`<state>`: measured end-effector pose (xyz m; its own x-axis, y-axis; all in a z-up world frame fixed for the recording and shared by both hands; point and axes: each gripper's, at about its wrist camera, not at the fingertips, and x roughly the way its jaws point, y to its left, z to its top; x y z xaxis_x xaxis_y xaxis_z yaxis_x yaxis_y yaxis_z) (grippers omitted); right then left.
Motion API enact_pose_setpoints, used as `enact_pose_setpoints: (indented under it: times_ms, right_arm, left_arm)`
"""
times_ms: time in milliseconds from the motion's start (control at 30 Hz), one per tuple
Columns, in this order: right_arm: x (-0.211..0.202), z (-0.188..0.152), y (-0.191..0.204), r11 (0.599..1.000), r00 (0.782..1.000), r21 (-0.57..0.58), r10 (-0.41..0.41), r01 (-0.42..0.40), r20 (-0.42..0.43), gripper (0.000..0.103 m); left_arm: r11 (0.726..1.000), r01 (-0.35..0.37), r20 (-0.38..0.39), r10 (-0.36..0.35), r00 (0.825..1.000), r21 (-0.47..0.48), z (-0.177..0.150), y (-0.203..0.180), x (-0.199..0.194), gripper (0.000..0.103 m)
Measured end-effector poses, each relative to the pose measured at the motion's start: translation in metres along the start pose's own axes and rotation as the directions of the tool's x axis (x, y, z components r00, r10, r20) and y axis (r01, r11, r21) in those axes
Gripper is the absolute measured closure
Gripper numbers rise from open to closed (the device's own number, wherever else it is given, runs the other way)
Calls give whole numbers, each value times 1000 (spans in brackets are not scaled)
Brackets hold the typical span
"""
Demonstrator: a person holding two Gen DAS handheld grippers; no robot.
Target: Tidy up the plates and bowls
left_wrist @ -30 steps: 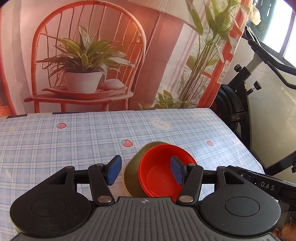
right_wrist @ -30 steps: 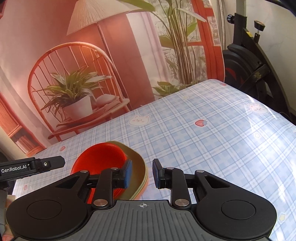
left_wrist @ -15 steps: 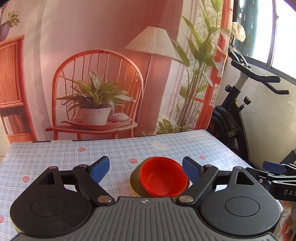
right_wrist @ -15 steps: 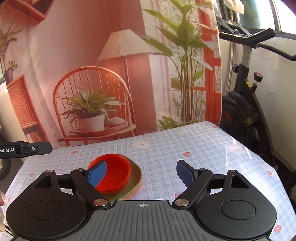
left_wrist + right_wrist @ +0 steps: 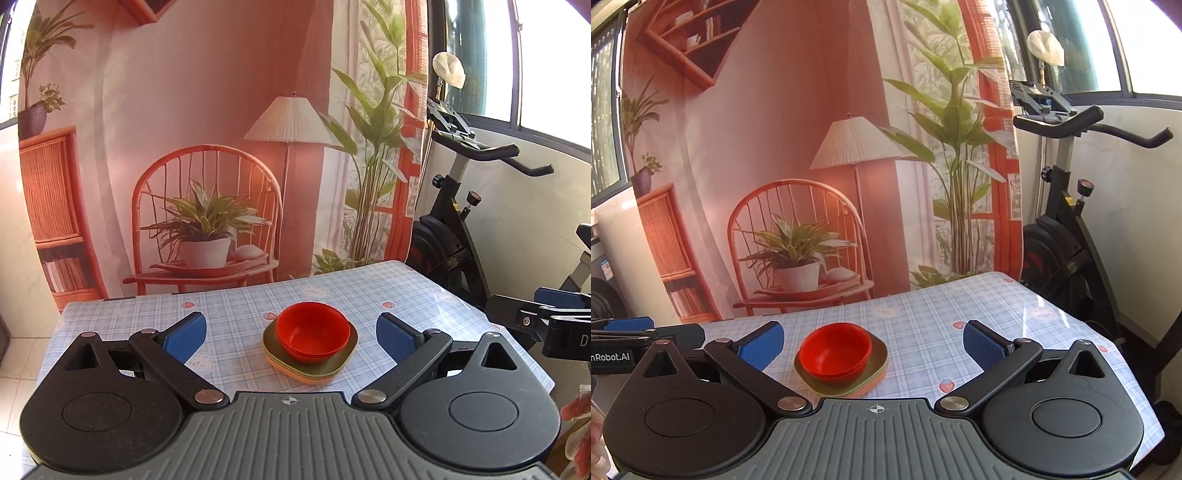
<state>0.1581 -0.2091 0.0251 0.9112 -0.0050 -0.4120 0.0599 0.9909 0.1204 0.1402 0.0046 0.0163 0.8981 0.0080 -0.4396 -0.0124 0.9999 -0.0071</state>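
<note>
While both tools hang above the near edge of the table [image 5: 413,295], the left gripper [image 5: 291,338] has its jaws spread wide and grasps nothing, its blue pads [image 5: 184,336] standing well apart on either side of the crockery as seen along the fingers. The right gripper [image 5: 873,341] is likewise released, its jaws fully parted and empty, with its blue pads [image 5: 982,345] clear of everything. Between them, on the checked blue tablecloth [image 5: 923,325] printed with strawberries and small bears, sits one pile: a stack of red bowls [image 5: 313,334], nested one inside another, rests on a stack of square plates with rounded corners [image 5: 314,369]. The top plate is olive green, and thin green and orange edges show beneath it. How many bowls or plates there are cannot be told for sure. The pile stands toward the near side of the table, roughly at its middle, touching neither gripper. In the left wrist view the right gripper's body shows at the right edge [image 5: 554,325], well off the pile; in the right wrist view the left gripper's body shows at the left edge [image 5: 635,336]. Behind the table hangs a printed backdrop [image 5: 207,147] of a chair, a potted plant and a lamp, and an exercise bike [image 5: 1067,229] stands to the right of it by the window.
</note>
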Motion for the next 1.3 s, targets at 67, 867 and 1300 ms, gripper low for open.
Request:
enact_pose_setpoints:
  times_ms: [67, 867, 1300]
  right_arm:
    - [-21, 0, 6, 1000, 1000, -18, 2, -2, 21, 0]
    - [-124, -32, 30, 998, 998, -54, 28, -25, 50, 0]
    - [-127, -34, 34, 999, 998, -41, 38, -36, 48, 0]
  left_arm:
    - [1000, -2, -13, 2, 1000, -7, 1, -2, -21, 3]
    - [1000, 10, 78, -12, 997, 23, -29, -24, -125, 4]
    - [1000, -28, 102, 27, 994, 5, -28, -21, -131, 4]
